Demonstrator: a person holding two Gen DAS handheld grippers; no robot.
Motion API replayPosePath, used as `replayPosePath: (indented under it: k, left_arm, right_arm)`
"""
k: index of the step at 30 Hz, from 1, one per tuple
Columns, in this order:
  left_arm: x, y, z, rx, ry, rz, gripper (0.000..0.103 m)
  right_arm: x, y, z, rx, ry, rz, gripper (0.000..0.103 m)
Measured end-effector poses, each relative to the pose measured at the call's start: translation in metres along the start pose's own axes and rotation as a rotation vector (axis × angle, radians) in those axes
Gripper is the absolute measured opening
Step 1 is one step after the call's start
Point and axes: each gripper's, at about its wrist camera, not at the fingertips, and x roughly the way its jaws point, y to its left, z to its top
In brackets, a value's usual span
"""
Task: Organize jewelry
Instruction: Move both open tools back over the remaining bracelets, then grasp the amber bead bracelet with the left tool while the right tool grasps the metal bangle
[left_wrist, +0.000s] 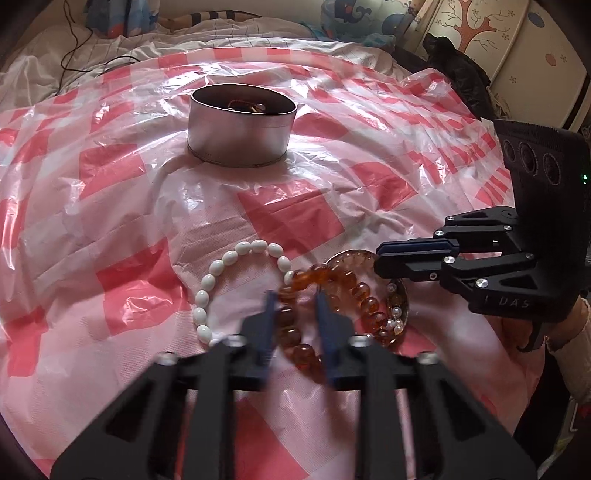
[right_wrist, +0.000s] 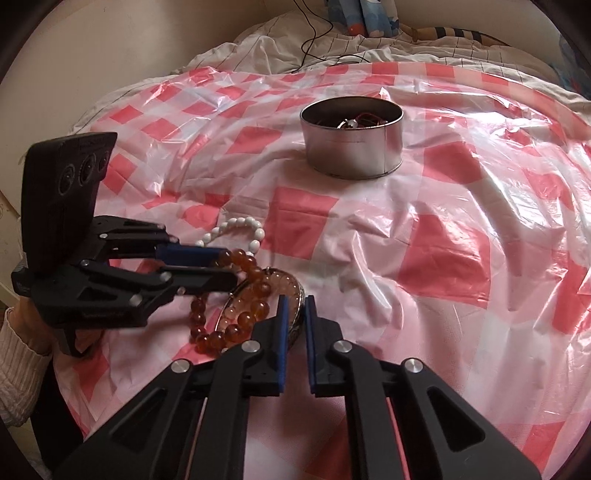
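Observation:
An amber bead bracelet (left_wrist: 295, 332) lies on the pink checked sheet, partly over a metal bangle (left_wrist: 400, 291). My left gripper (left_wrist: 295, 301) is open, its fingers straddling the amber beads. A white bead bracelet (left_wrist: 221, 273) lies just left. In the right wrist view the left gripper (right_wrist: 231, 267) reaches the amber bracelet (right_wrist: 236, 321) from the left. My right gripper (right_wrist: 295, 301) has its fingers narrowly apart, either side of the bangle's rim (right_wrist: 299, 291); in the left wrist view it (left_wrist: 376, 260) is at the bangle. A round metal tin (left_wrist: 242, 127) with jewelry inside stands farther back.
The tin also shows in the right wrist view (right_wrist: 352, 138). The pink checked plastic sheet (right_wrist: 443, 258) covers a bed. A black cable (left_wrist: 74, 44) and bedding lie behind. A cabinet (left_wrist: 517, 55) stands at the far right.

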Motion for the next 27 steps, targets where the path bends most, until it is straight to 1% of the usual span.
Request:
replayPosePath:
  k: [4,10,13,15,17,20,27]
  left_arm:
    - [-0.015,0.002,0.004,-0.009,-0.054,-0.056,0.010]
    - [-0.041,0.027,0.012,-0.114,-0.158,-0.114,0.010]
    - [-0.058,0.038,0.014,-0.151,-0.229,-0.163,0.010]
    - [-0.063,0.039,0.016,-0.155,-0.250,-0.164,0.010]
    - [-0.064,0.042,0.016,-0.164,-0.256,-0.171,0.010]
    - [-0.065,0.039,0.018,-0.151,-0.260,-0.175,0.010]
    - [-0.071,0.025,0.026,-0.105,-0.268,-0.200,0.010]
  right_arm:
    - [-0.013,-0.002,0.003,0.012,-0.038,0.031,0.006]
    - [-0.027,-0.008,0.008,0.027,-0.086,0.034,0.006]
    - [-0.040,-0.014,0.012,0.066,-0.132,0.085,0.006]
    - [-0.049,-0.017,0.015,0.081,-0.165,0.112,0.006]
    - [-0.057,-0.022,0.016,0.109,-0.198,0.156,0.006]
    - [-0.066,-0.026,0.020,0.126,-0.235,0.173,0.006]
    - [-0.069,-0.039,0.025,0.154,-0.259,0.144,0.006]
